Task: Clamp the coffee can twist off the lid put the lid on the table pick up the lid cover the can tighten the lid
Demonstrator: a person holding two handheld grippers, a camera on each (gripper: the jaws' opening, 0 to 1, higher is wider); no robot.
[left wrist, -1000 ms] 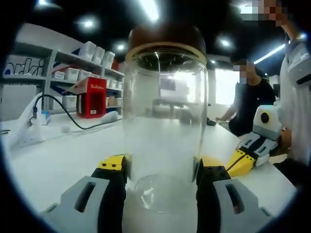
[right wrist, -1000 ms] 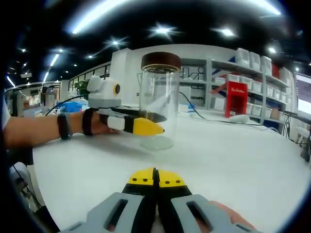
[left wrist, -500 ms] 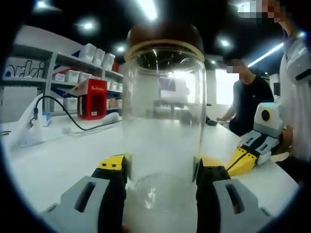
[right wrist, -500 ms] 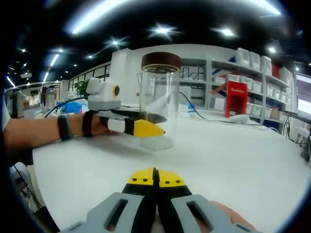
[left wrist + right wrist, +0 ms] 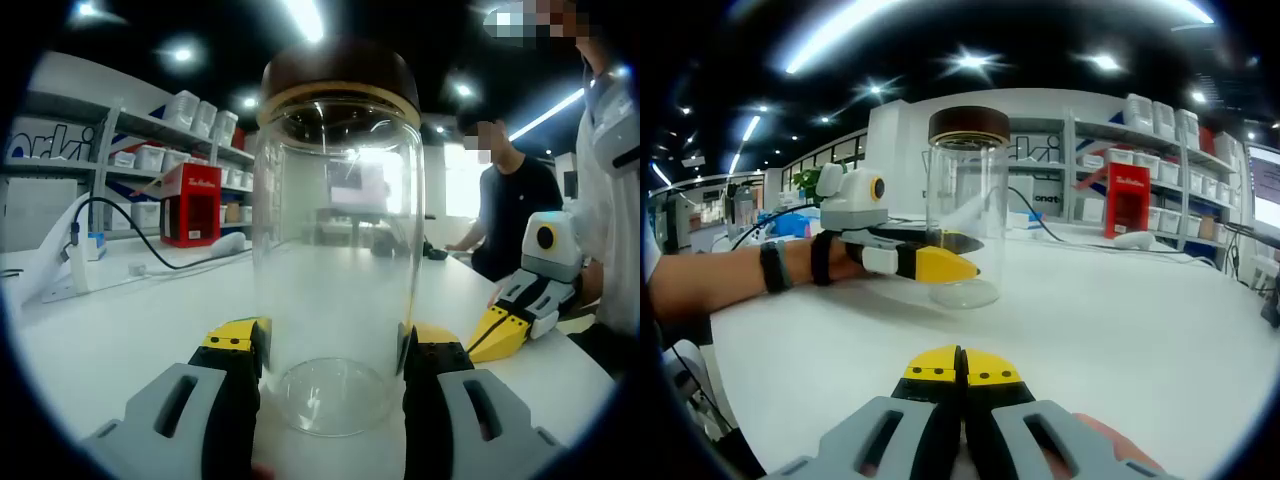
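Note:
The coffee can [image 5: 338, 250] is a clear, empty glass jar with a brown lid [image 5: 340, 72] screwed on top. It stands upright on the white table [image 5: 110, 330]. My left gripper [image 5: 335, 345] is shut on its lower part, one yellow-tipped jaw pressed to each side. In the right gripper view the can [image 5: 967, 190] stands mid-table, and the left gripper [image 5: 955, 253] reaches in from the left, held by a hand with a dark wristband. My right gripper [image 5: 961, 360] is shut with nothing in it, low over the table and short of the can. It also enters the left gripper view, the right gripper [image 5: 500, 330].
Shelves with white bins and a red box [image 5: 190, 205] line the far wall. A black cable [image 5: 130, 235] and a white power strip [image 5: 60, 285] lie on the table's left. A person in black [image 5: 515, 210] sits at the far end of the table.
Both views have shifted only slightly. The can stays clamped in the left gripper and the right gripper stays shut in the same place.

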